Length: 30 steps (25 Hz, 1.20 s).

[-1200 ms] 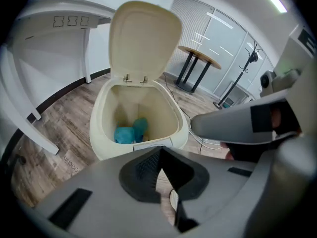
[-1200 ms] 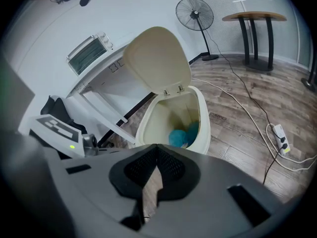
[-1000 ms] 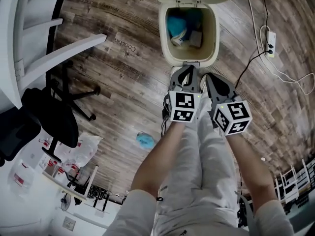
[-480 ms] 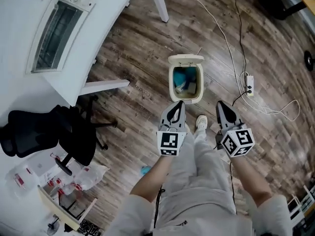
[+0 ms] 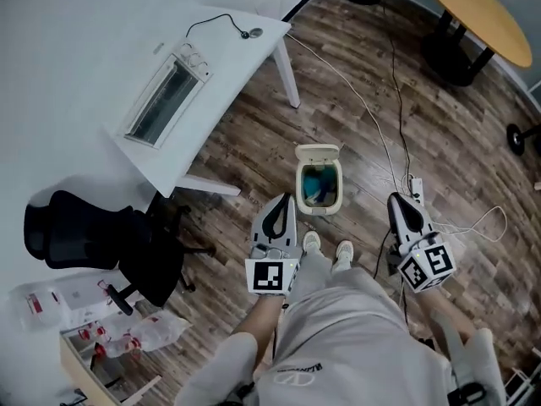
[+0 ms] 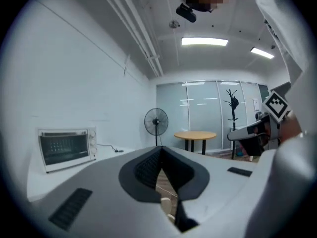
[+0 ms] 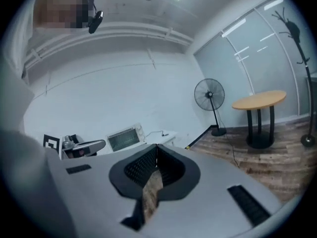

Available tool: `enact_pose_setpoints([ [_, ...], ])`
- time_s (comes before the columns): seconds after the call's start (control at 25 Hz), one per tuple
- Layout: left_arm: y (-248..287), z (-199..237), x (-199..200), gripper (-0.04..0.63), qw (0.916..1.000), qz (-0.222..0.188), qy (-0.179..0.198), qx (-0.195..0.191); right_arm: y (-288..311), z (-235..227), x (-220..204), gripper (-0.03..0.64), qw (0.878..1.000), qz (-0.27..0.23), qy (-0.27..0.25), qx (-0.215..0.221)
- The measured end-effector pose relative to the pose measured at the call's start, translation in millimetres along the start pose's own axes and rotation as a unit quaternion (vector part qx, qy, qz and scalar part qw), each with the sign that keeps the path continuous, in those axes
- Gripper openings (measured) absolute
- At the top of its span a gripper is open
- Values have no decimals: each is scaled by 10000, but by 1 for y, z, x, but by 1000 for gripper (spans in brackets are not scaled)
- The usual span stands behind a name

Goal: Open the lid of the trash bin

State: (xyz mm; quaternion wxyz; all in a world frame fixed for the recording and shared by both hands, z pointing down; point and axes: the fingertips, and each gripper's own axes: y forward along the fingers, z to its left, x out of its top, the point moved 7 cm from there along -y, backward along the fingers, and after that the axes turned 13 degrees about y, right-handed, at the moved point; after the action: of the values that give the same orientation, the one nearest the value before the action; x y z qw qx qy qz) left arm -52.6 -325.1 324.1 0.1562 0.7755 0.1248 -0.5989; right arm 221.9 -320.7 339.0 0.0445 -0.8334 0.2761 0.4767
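One bin (image 5: 319, 196) on the floor (image 5: 363, 134) ahead of you, lid (image 5: 317, 152) up; contents partly blue, otherwise unclear. Two tongs: left tongs (image 5: 284, 201), right tongs (image 5: 396, 200), both closed on nothing, flanking the bin without touching it.

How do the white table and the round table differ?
Top: the white table is straight-edged with a toaster oven on it, the round table tan. Support: the white table has slim white legs, the round table a dark pedestal. Both stand on wooden floor.
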Motion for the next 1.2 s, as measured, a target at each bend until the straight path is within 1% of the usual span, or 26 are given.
enact_pose_setpoints([
  [0.08, -14, -2, 28, 0, 9994, -253, 150, 169, -17, 6, 24, 17, 9993, -344, -43, 113],
  [0.16, -26, -5, 47, 1, 9979, -476, 307, 301, -31, 11, 37, 17, 9980, -570, -61, 248],
  [0.24, -36, -9, 59, 0, 9965, -593, 397, 432, -39, 13, 42, 17, 9972, -661, -110, 343],
  [0.36, -48, -14, 63, 0, 9958, -577, 413, 574, -42, 10, 37, 17, 9973, -619, -6, 386],
  [0.44, -54, -17, 62, 1, 9963, -527, 371, 563, -44, 8, 31, 17, 9975, -560, 139, 396],
  [0.52, -60, -19, 62, 2, 9964, -512, 436, 517, -46, 8, 26, 17, 9973, -549, 222, 432],
  [0.64, -72, -13, 66, 1, 9959, -500, 567, 501, -45, 17, 19, 17, 9972, -528, 222, 473],
  [0.72, -82, -7, 67, 1, 9956, -524, 590, 503, -46, 27, 10, 17, 9975, -479, 220, 466],
  [0.96, -130, 3, 53, 1, 9971, -571, 386, 311, -57, 73, -24, 17, 9985, -361, 88, 396],
  [1.2, -208, 21, 32, 0, 9968, -764, 166, 139, -99, 141, -68, 17, 9987, -467, -80, 181],
])
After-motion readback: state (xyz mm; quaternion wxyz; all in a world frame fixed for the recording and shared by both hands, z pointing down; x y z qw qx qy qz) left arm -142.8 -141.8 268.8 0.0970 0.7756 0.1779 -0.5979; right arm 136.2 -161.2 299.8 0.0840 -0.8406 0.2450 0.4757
